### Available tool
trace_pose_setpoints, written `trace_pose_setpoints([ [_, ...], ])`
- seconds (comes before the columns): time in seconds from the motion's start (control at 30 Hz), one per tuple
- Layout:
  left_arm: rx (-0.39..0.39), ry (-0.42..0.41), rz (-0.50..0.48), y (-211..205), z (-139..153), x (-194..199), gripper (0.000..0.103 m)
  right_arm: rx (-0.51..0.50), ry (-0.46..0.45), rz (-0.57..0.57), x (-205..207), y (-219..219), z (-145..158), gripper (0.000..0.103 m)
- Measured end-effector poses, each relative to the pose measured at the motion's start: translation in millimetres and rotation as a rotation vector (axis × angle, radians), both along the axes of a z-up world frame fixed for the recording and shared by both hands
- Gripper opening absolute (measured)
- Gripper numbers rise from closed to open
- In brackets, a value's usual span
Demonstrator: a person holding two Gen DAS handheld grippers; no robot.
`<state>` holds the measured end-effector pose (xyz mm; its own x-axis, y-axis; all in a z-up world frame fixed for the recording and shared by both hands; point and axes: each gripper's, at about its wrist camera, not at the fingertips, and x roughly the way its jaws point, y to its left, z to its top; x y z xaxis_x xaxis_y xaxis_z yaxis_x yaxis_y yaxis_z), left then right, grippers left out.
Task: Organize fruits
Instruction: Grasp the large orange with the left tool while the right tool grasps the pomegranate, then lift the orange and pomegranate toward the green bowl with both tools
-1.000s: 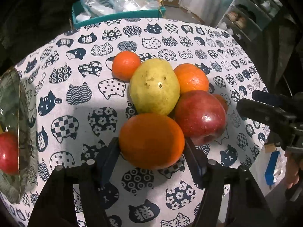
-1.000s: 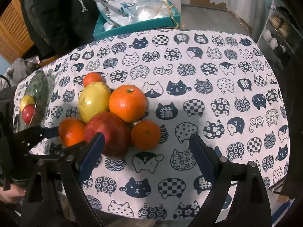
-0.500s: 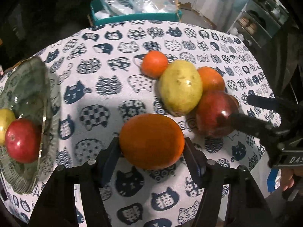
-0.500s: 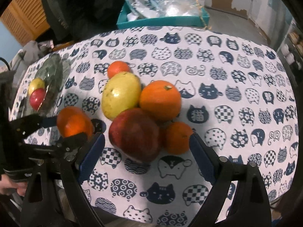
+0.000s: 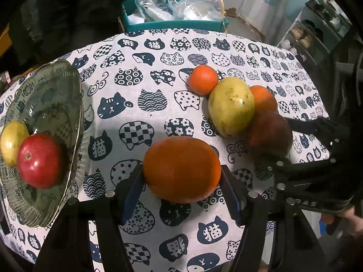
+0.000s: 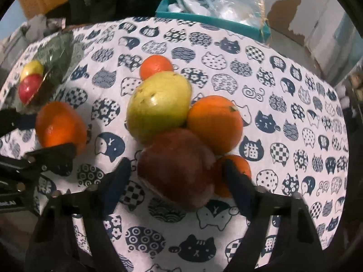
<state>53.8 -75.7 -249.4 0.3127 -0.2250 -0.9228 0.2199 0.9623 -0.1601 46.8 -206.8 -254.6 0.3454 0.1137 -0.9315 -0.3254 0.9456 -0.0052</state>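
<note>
My left gripper is shut on a large orange and holds it above the cat-print cloth, right of a glass bowl. The bowl holds a red apple and a yellow fruit. My right gripper is open, its fingers on either side of a dark red apple in the fruit pile. The pile also has a yellow-green pear, an orange and two small tangerines. The held orange also shows in the right wrist view.
A teal box with plastic bags stands beyond the table's far edge. Shelves stand at the far right. The round table carries a cat-print cloth. The two grippers are close together near the pile.
My left gripper carried the orange left, away from the pile and toward the bowl. My right gripper moved in on the dark red apple and its jaws narrowed around it.
</note>
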Motion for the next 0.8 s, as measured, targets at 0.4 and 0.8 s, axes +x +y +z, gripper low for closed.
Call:
trace_pose_setpoints([
  [0.4,-0.011,-0.038,0.023,8,17,-4,0.067,0.042,-0.044,-0.023,-9,-2,14,0.072],
  [0.8,-0.017,-0.131,0.058,19,61,-14,0.067,0.116,-0.144,-0.053,-16,-6,66,0.072],
])
